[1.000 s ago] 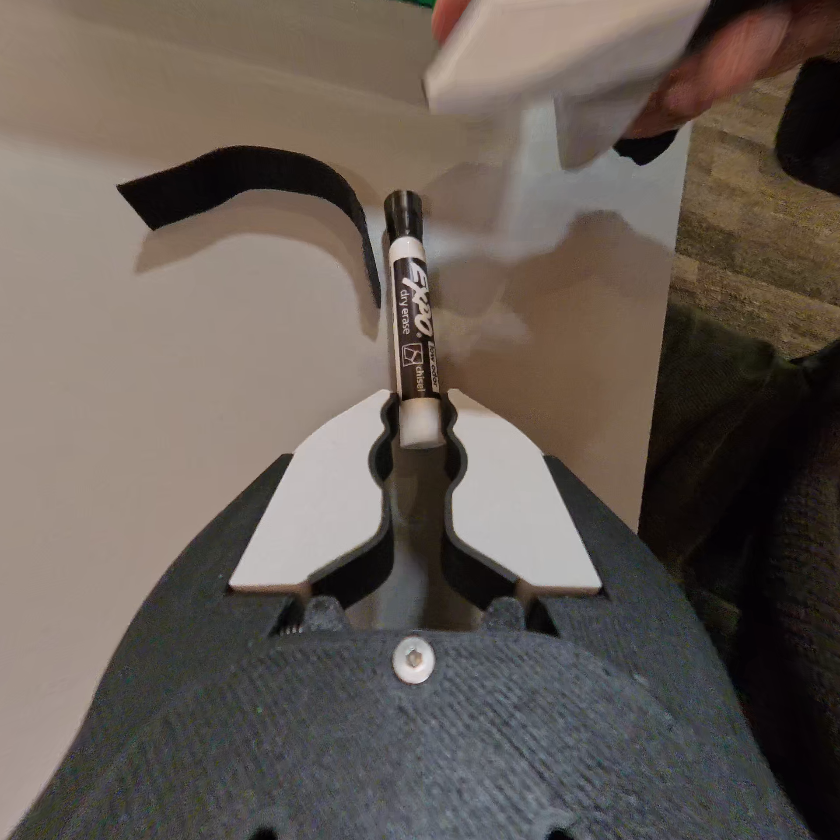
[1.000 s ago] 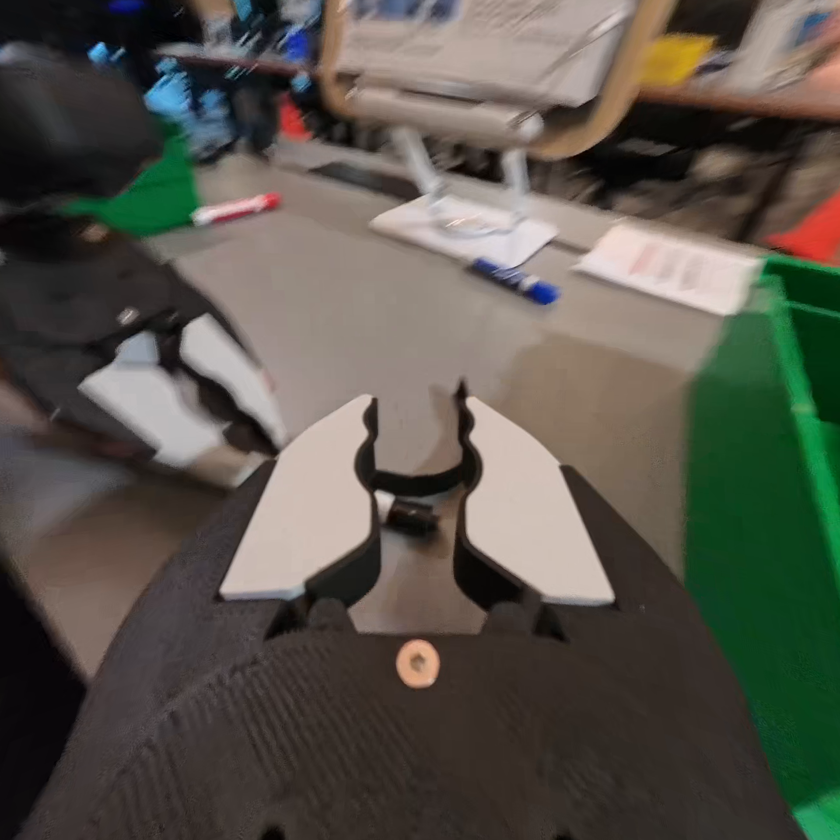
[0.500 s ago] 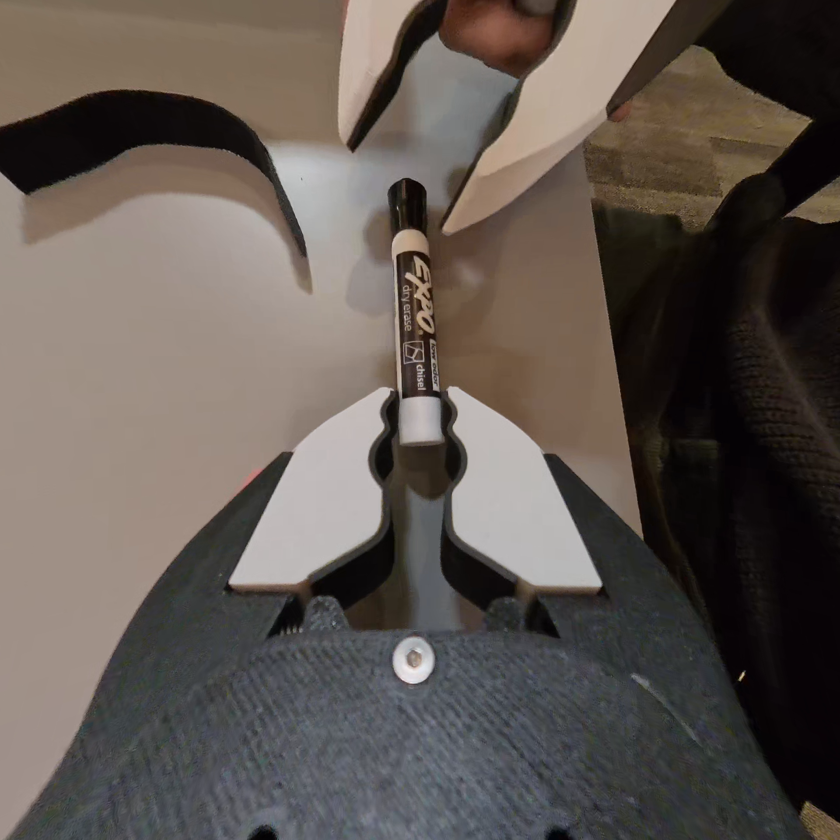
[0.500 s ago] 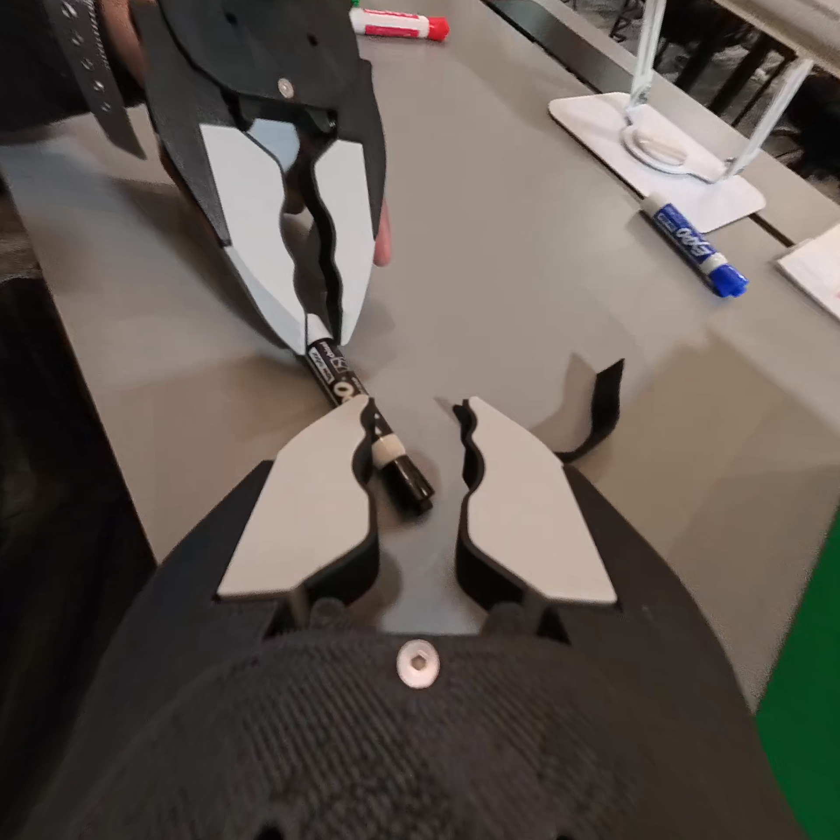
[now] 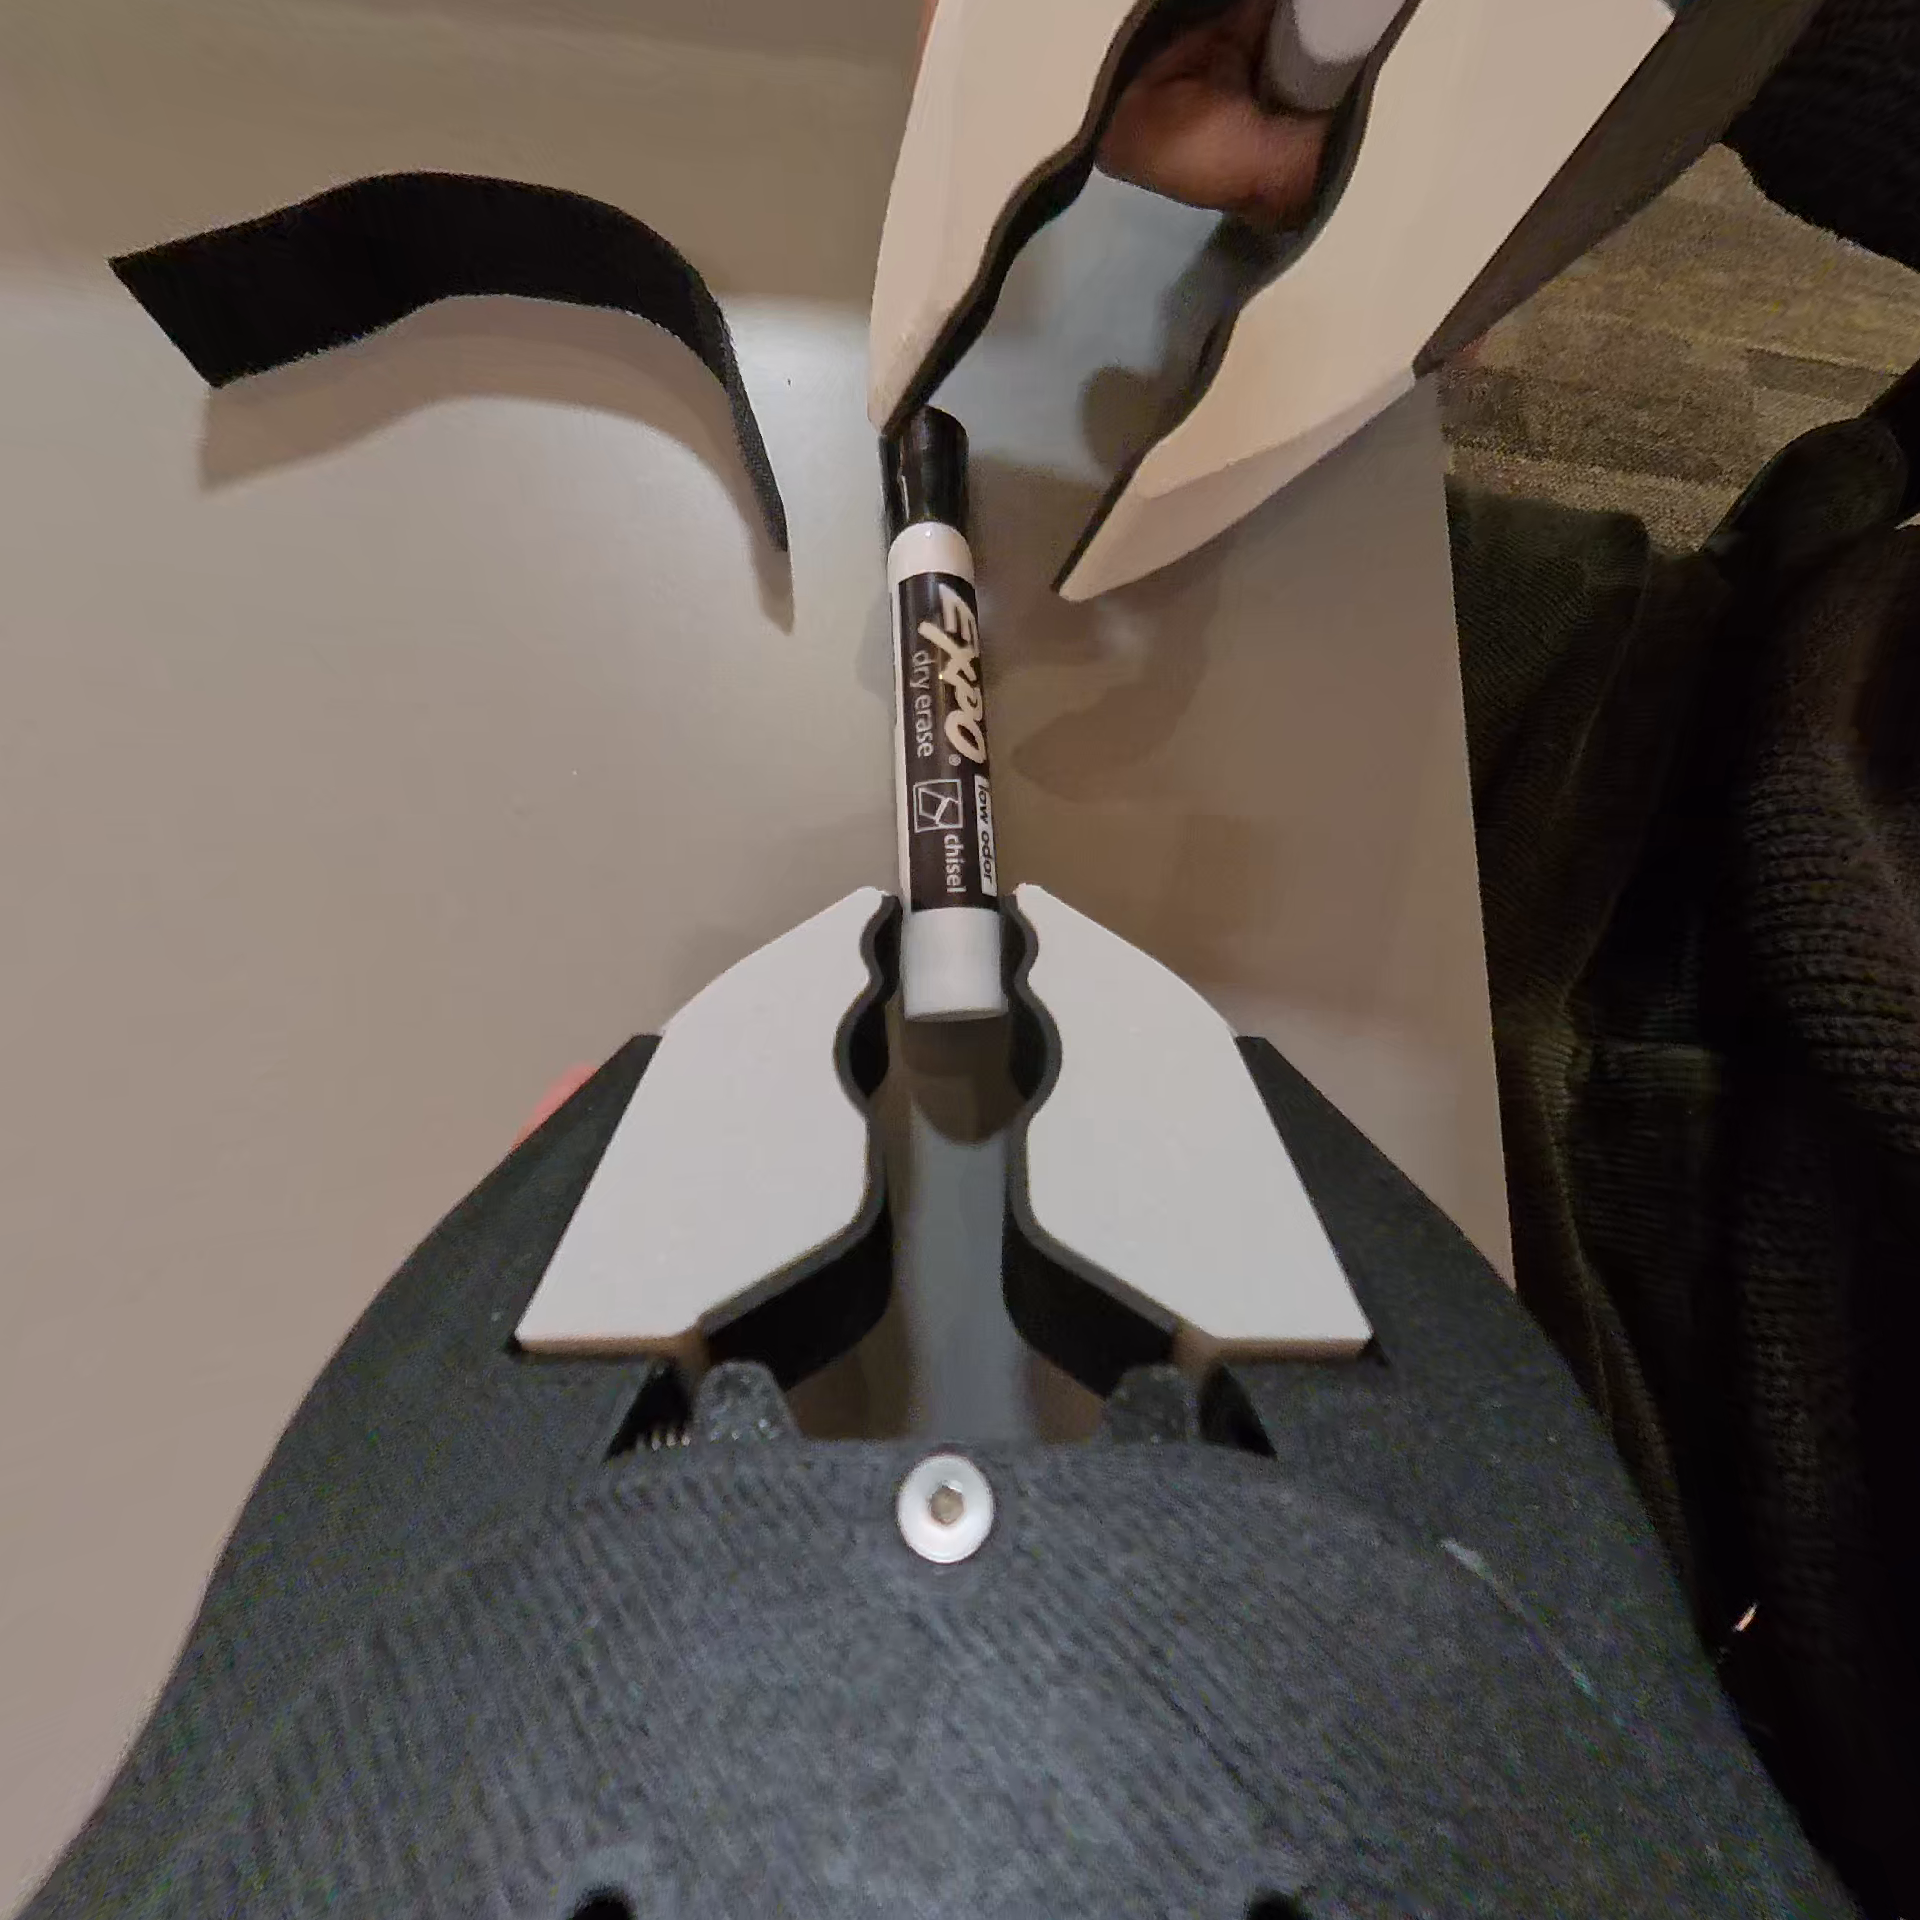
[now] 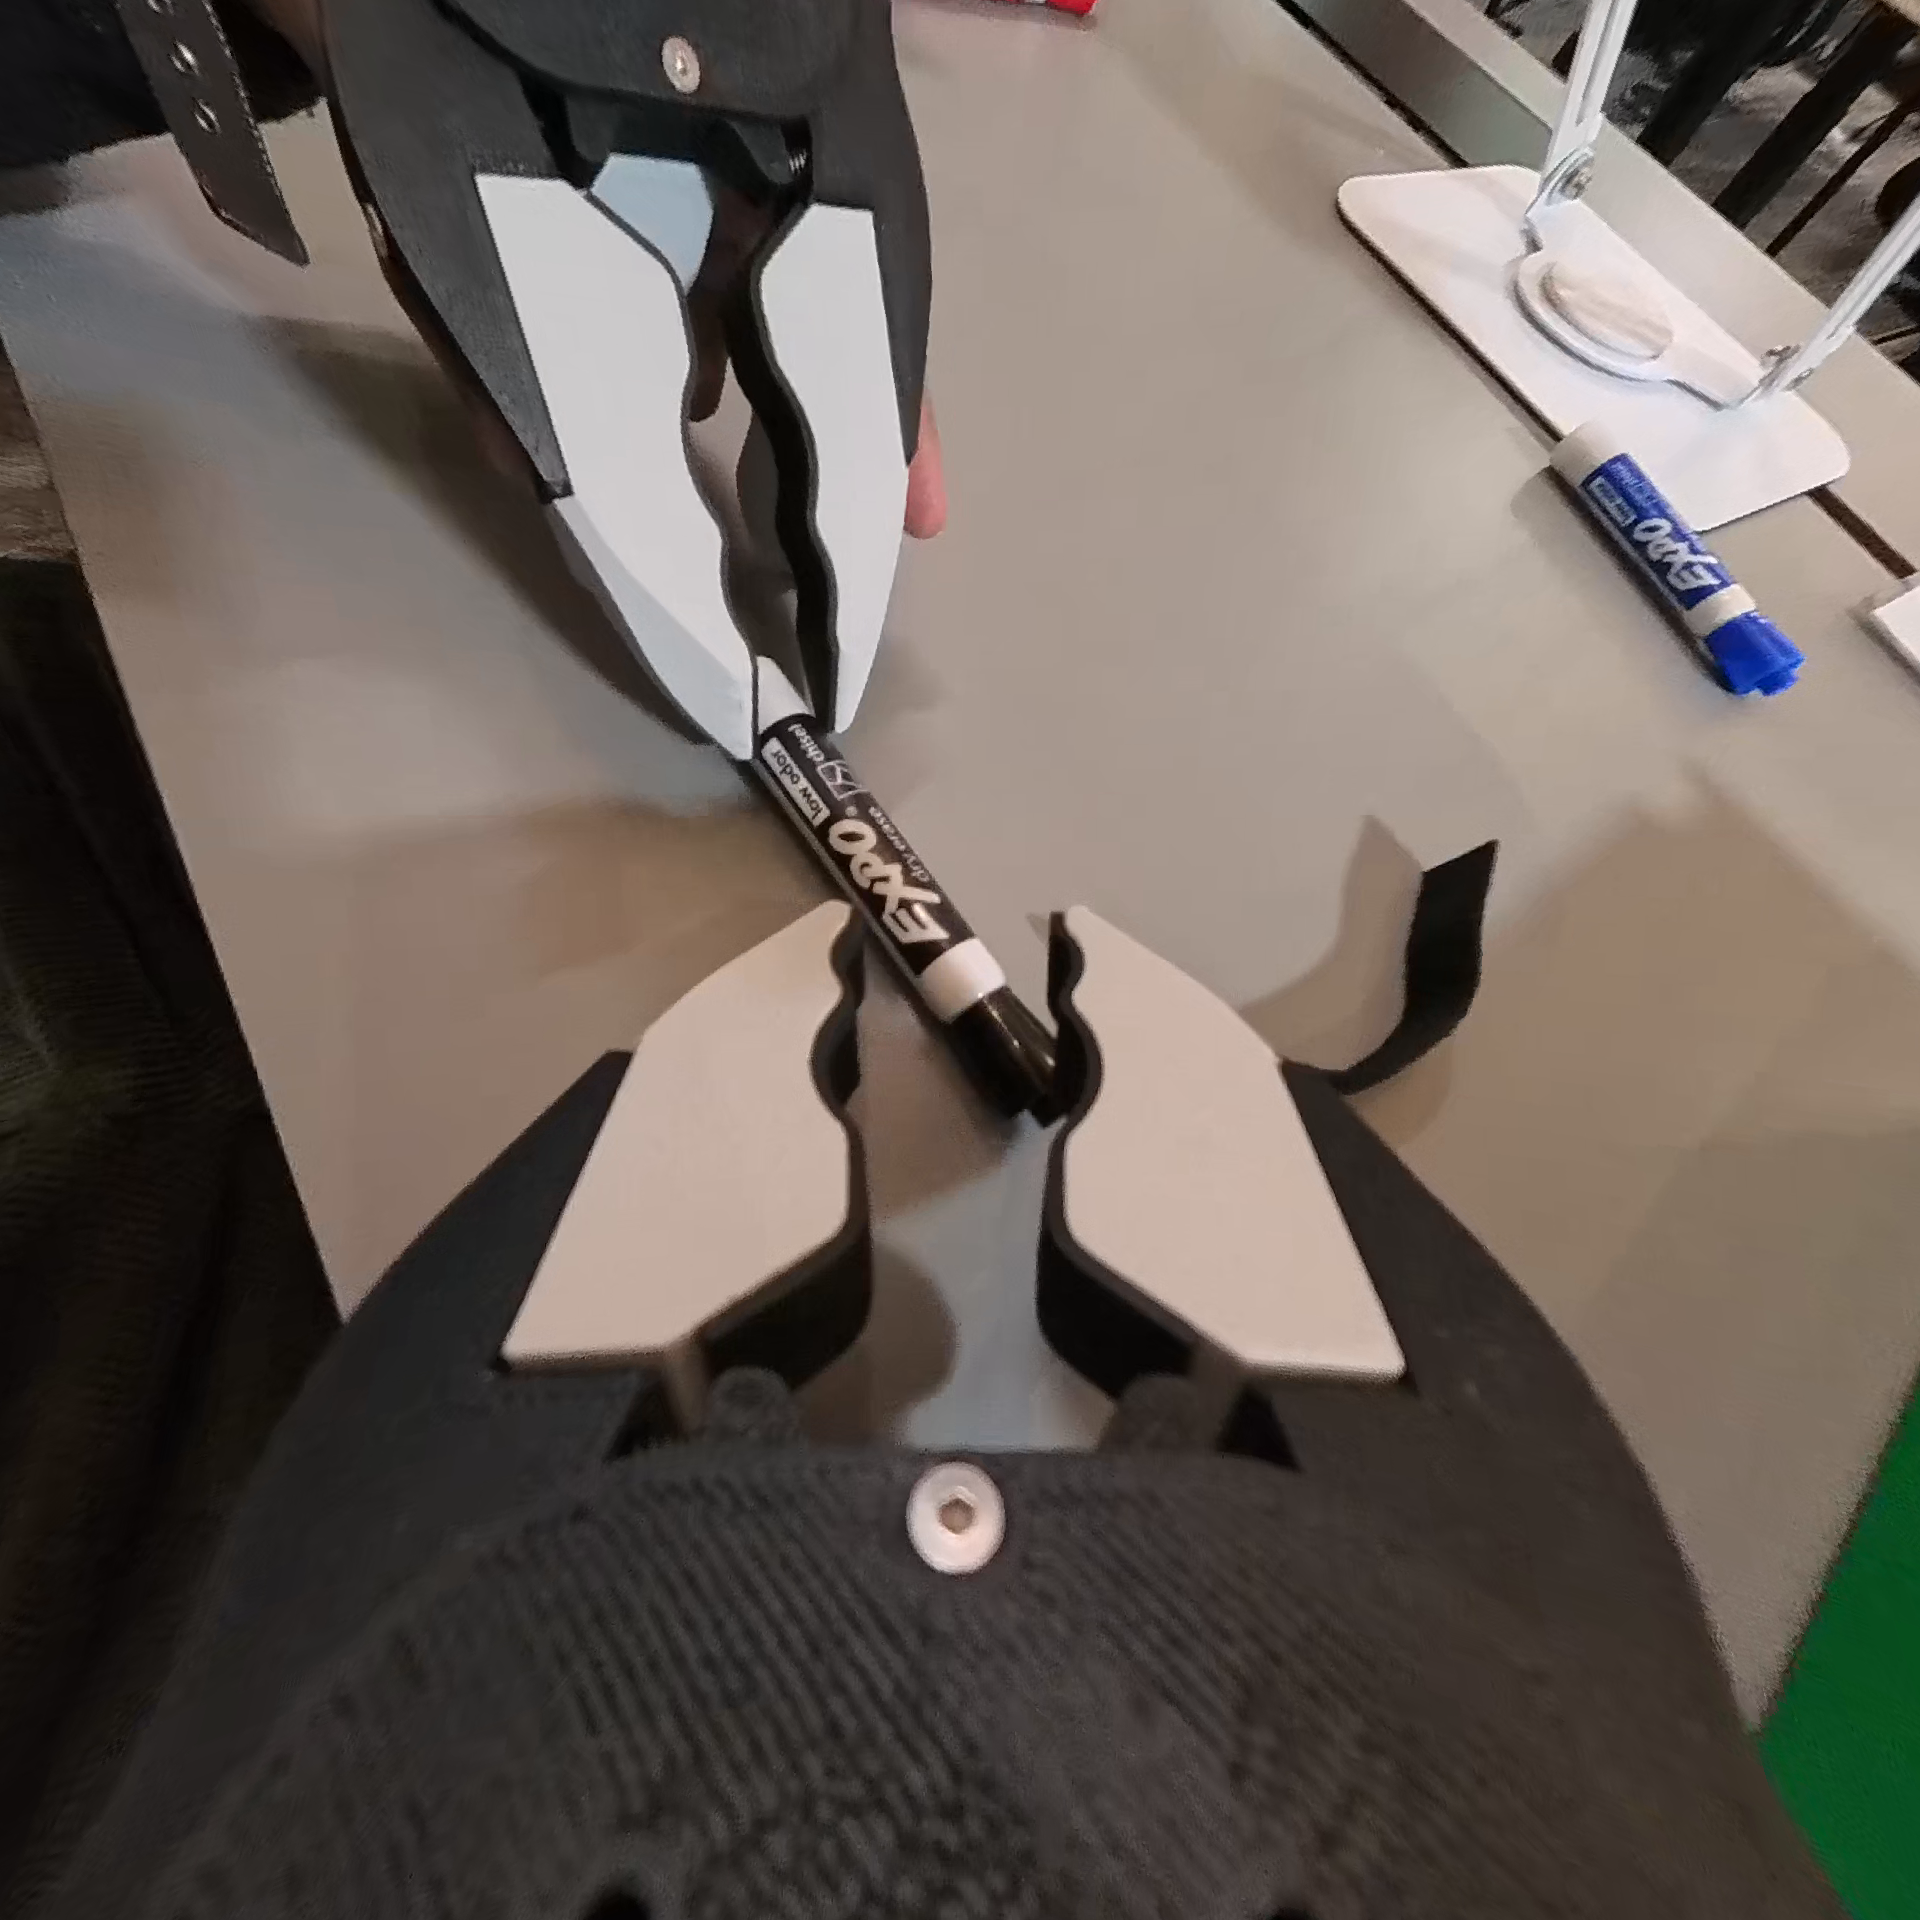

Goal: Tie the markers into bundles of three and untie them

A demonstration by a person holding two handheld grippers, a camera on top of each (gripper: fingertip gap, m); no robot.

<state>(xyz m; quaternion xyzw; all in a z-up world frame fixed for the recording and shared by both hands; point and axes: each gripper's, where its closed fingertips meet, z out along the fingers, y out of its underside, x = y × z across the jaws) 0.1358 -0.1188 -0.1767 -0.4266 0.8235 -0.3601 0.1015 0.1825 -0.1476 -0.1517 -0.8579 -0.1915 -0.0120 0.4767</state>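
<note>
A black marker (image 5: 940, 727) lies flat on the grey table (image 5: 416, 831). My left gripper (image 5: 951, 904) is shut on its grey rear end. In the right wrist view the same marker (image 6: 894, 904) runs from the left gripper (image 6: 795, 717) towards me. My right gripper (image 6: 956, 920) is open, and the marker's black cap lies between its fingers, touching the right finger (image 6: 1153, 1101). The right gripper (image 5: 987, 504) also shows at the top of the left wrist view. A black hook-and-loop strap (image 5: 468, 260) lies curled beside the cap, apart from the marker; it also shows in the right wrist view (image 6: 1444, 966).
A blue marker (image 6: 1673, 561) lies at the far right by a white stand base (image 6: 1558, 343). A green bin (image 6: 1849, 1558) stands at the right edge. The table's side edge (image 5: 1465, 831) is close to the marker, with carpet floor beyond. The grippers' ends are close to 7 cm from one another.
My right gripper has come down to the marker and moved forward, so the cap now sits between its open fingers. My left gripper has kept its hold on the marker.
</note>
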